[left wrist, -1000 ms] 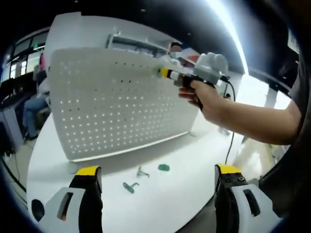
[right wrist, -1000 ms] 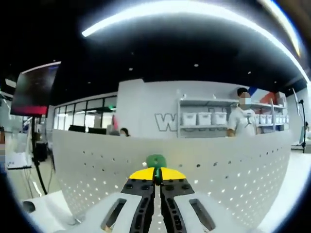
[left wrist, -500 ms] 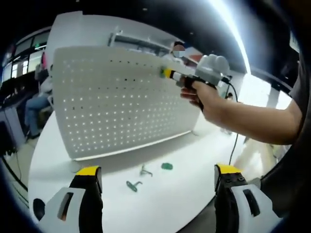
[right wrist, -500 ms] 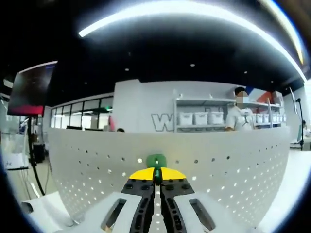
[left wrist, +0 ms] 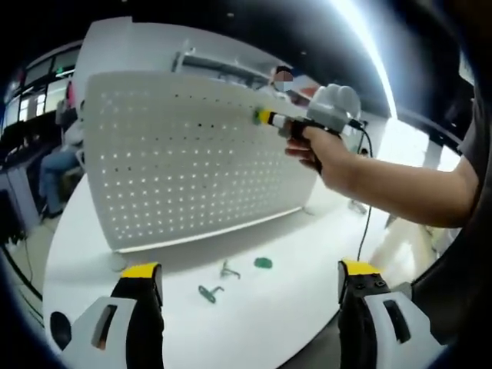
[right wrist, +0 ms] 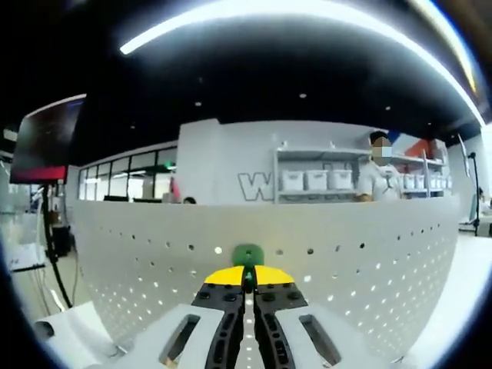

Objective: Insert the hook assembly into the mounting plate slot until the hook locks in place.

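Left gripper view: left gripper [left wrist: 250, 304] low over the white surface [left wrist: 300, 307], jaws spread wide, holding nothing. Perforated white mounting plate [left wrist: 184, 165] stands upright on the surface, spanning left to centre. On the surface in front of its base, left to right: 1 green hook [left wrist: 206, 293], 1 grey metal hook [left wrist: 227, 270], 1 small green piece [left wrist: 263, 263], all apart from one another and between the left jaws' tips. Further right, a hand [left wrist: 323, 150] holds the right gripper [left wrist: 261, 116] up at the plate's upper right, yellow tips pointing at the plate with a green part at the tips, at or touching the perforated face.

Right gripper view: plate [right wrist: 369, 269] spans the whole width. Right gripper [right wrist: 247, 270] centred, jaws closed on the green hook assembly [right wrist: 247, 254], which sits against the plate among the holes; cannot tell whether it is seated in a slot.
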